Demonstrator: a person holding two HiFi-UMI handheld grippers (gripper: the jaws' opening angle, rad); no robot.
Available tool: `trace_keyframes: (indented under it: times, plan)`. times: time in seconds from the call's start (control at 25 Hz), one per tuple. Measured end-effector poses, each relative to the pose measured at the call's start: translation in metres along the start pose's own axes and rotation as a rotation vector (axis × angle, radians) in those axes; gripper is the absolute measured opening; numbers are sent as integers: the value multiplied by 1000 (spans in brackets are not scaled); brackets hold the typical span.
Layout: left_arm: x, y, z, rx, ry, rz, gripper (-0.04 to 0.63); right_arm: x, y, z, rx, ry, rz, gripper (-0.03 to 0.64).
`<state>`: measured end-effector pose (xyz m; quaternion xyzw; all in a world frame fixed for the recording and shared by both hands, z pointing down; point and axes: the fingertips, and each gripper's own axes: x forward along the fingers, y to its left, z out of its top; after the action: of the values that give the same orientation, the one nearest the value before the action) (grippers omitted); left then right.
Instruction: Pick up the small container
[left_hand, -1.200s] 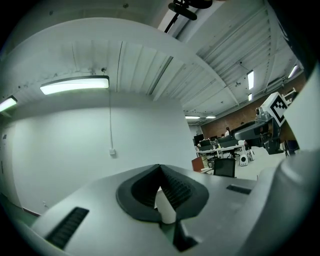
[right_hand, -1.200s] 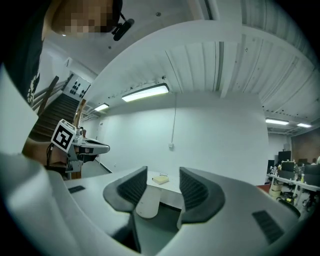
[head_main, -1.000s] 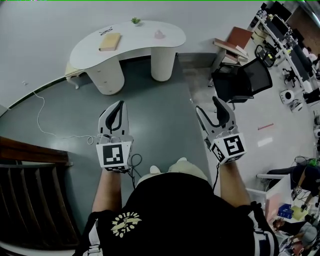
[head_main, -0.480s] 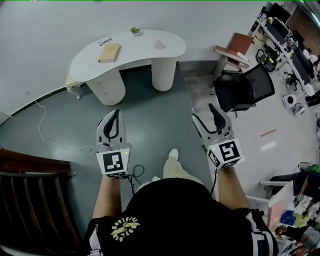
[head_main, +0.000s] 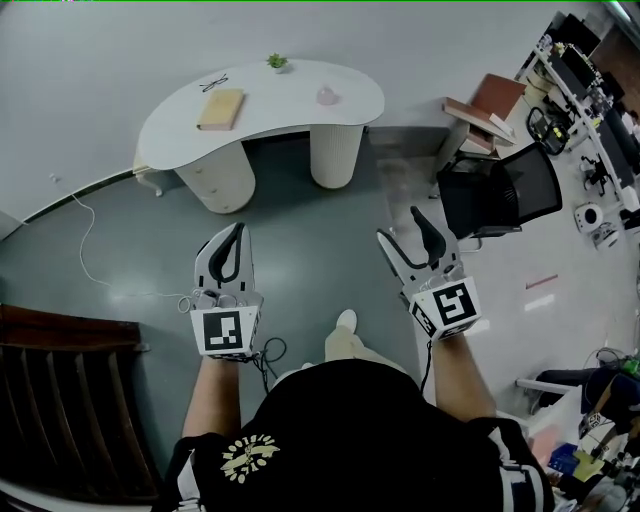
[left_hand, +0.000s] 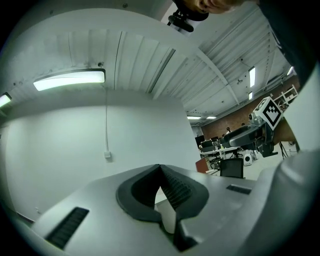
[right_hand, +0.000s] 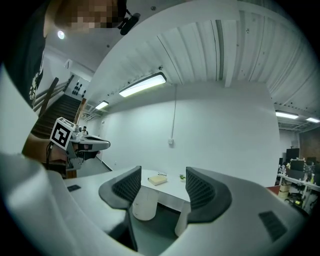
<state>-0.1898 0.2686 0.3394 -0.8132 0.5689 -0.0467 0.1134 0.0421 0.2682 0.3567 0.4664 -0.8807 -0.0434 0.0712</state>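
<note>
Table (head_main: 280, 100) nearer, container (head_main: 327, 95) far fr. fingers (head_main: 430, 236)

Black shirt (head_main: 350, 430), pale floral emblem (head_main: 250, 452); white left hand-held gripper (head_main: 236, 230) and right hand-held gripper (head_main: 402, 227), black-padded, marker-cubed.

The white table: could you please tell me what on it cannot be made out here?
Head view: the small pink item is too small to identify; possibly the container.
Right gripper view: that item does not show, apparently behind a jaw of the open right gripper.
Head view: the dark item beside the tan book is too small to name.
Left gripper view: the shut left gripper hides the tabletop.
</note>
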Motion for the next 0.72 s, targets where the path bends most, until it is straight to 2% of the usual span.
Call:
trace_keyframes:
  times: [0.44,0.72]
  plan:
    - [92,-17,10,18,16,-45,5,38,-75,-3,16,0,-5,265]
    - [126,-13,7,36,69,2,5,61,-109,-8,27,13,47,265]
